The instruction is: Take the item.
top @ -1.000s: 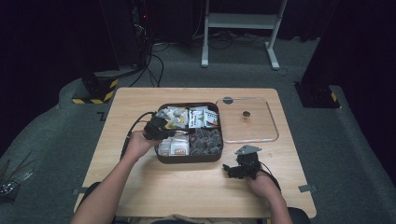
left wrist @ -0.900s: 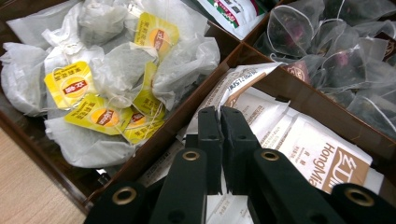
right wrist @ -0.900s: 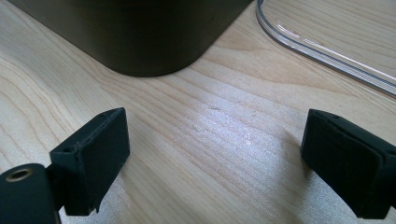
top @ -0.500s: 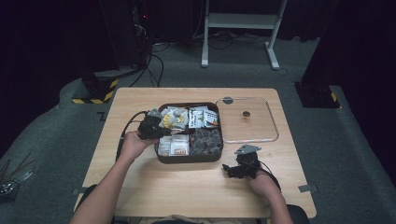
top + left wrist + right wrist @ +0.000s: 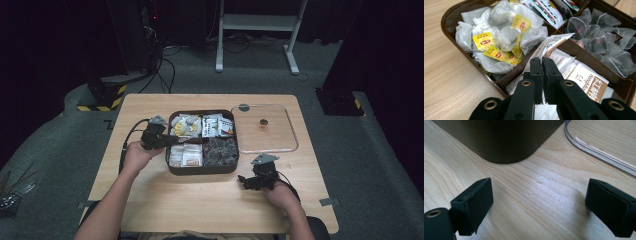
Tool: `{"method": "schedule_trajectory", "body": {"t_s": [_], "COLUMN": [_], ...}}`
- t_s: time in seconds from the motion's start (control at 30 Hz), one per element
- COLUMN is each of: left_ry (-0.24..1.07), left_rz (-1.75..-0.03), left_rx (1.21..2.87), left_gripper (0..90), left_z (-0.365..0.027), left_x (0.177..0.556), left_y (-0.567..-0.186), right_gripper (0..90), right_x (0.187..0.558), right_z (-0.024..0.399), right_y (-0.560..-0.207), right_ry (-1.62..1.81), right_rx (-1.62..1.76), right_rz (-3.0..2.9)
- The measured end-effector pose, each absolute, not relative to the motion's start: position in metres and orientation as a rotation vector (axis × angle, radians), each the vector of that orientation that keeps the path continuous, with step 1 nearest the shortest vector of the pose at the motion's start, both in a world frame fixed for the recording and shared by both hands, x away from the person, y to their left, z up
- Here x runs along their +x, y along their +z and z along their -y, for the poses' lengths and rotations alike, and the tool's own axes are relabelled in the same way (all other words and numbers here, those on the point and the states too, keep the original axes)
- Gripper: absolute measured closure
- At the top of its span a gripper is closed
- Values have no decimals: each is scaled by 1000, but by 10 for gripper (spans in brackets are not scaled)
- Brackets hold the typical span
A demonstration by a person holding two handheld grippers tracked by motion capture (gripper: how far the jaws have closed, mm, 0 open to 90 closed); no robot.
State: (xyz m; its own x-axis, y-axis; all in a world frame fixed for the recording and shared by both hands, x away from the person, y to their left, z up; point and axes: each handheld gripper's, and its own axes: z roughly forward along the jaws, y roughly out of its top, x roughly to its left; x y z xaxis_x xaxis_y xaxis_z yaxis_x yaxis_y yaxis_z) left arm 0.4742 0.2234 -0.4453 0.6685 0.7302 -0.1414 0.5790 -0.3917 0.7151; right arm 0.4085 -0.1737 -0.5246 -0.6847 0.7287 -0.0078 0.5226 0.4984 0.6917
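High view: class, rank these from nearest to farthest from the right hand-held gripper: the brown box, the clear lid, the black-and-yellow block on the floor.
From the right hand-held gripper:
1. Brown box, just beyond, on its left.
2. Clear lid, farther up the table.
3. Black-and-yellow block, on the floor past the table's far left corner.

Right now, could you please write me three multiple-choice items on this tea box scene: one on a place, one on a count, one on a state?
1. Where does the clear lid lie?
A. right of the box
B. on the box
C. on the floor

2. How many compartments has the brown box?
A. two
B. four
C. six

3. How stand the left gripper's jaws?
A. wide open
B. shut on a white sachet
C. shut on the lid

Key: 1 A, it rests on the table beside the box; 2 B, dividers form four; 3 B, the sachet's paper rises from between the closed jaws.
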Motion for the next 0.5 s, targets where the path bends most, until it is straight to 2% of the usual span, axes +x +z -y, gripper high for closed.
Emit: {"method": "schedule_trajectory", "body": {"t_s": [0.5], "left_ry": [247], "left_rz": [-1043], "left_rx": [2047], "left_gripper": [872], "left_z": [-243], "left_x": [469], "left_y": [-439], "right_gripper": [78], "right_x": [411], "right_z": [173], "right_y": [-525], "right_ry": [979], "right_rx": [1049], "right_rz": [-2451]}}
